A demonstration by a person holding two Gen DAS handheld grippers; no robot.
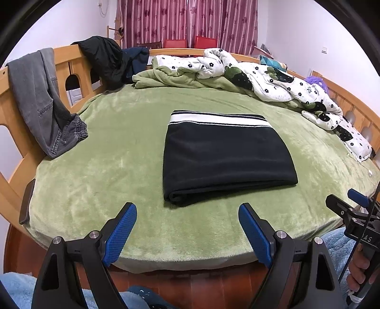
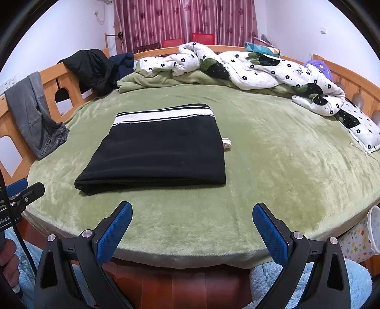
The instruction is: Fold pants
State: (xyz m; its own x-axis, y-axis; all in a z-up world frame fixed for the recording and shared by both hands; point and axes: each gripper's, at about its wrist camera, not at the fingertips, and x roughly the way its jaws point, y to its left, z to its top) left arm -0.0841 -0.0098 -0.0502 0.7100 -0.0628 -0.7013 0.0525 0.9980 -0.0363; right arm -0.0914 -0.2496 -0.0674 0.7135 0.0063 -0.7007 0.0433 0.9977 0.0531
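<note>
Black fleece pants (image 1: 225, 161) (image 2: 156, 152), folded into a flat rectangular stack, lie on the green plush bed cover (image 1: 106, 166) (image 2: 285, 166), toward the near half of the bed. White-and-black striped waistband (image 1: 218, 118) (image 2: 163, 114) sits at the far edge of the stack; the folded, layered edge faces me. In the right wrist view a small white tab (image 2: 226, 143) pokes out at the stack's right side.

My left gripper (image 1: 187, 230): jaws spread wide, blue textured pads apart, nothing between them. It hangs over the near edge of the bed, just short of the pants, not touching them.

My right gripper (image 2: 192, 228): jaws likewise released and empty, over the near edge of the bed, with the pants ahead and to its left, apart from them.

Surroundings: crumpled white quilt with black flower print (image 1: 273, 80) (image 2: 261, 69) piled along the far and right side of the bed. Grey denim garment (image 1: 40, 99) (image 2: 35, 114) draped over the wooden bed rail (image 1: 64, 69) (image 2: 49, 80) at left; black jacket (image 1: 104, 59) (image 2: 90, 66) hung on the rail further back. Striped maroon curtains (image 1: 185, 21) (image 2: 182, 21) behind the bed.
</note>
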